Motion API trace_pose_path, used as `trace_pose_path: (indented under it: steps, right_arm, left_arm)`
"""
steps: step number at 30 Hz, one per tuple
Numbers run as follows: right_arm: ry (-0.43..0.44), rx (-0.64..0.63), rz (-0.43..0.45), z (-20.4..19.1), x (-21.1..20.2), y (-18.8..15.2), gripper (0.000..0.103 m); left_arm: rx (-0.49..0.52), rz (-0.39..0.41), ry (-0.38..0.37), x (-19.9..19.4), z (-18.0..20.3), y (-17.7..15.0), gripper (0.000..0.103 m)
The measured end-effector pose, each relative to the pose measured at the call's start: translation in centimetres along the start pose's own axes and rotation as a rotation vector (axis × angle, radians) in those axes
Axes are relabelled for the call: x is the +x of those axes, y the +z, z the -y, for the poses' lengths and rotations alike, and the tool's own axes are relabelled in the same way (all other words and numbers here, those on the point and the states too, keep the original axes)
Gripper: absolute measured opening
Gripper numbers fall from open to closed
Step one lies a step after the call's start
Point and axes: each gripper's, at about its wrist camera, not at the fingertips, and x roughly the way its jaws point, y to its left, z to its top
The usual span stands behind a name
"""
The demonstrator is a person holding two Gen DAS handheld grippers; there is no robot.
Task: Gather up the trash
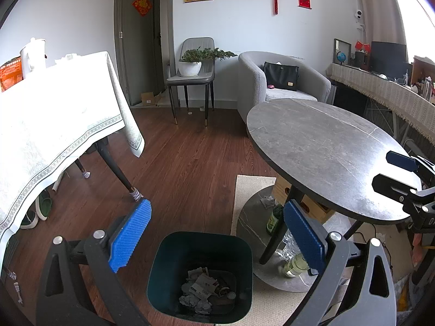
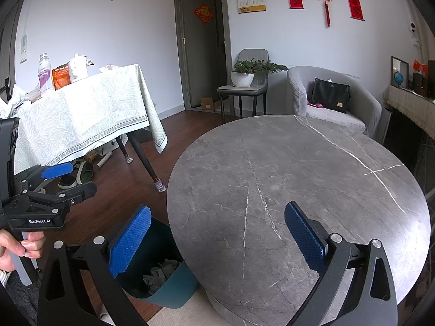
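Note:
A dark teal trash bin [image 1: 201,277] stands on the floor beside the round grey marble table [image 1: 326,152], with crumpled paper and wrappers [image 1: 202,290] in its bottom. My left gripper [image 1: 214,233] is open and empty, held above the bin. My right gripper [image 2: 217,236] is open and empty over the table's near edge [image 2: 272,190]; the bin [image 2: 168,282] shows below it to the left, partly under the table rim. The right gripper also shows at the right edge of the left wrist view [image 1: 399,174], and the left gripper at the left of the right wrist view [image 2: 62,182].
Under the round table stand a green bottle [image 1: 274,217], clear glass bottles [image 1: 292,260], a wooden crate [image 1: 307,203] and a paper scrap [image 1: 267,201] on the base. A cloth-covered table [image 2: 81,116] stands left, a chair with a plant [image 2: 244,81] and an armchair [image 2: 334,100] behind.

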Motion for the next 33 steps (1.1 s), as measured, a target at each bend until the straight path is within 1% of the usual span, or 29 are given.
trace_pose_path:
  steps: [33]
  right_arm:
    - [0.000, -0.001, -0.002, 0.13, 0.01, -0.05, 0.100]
  left_arm:
    - [-0.001, -0.004, -0.006, 0.10, 0.25, -0.22, 0.100]
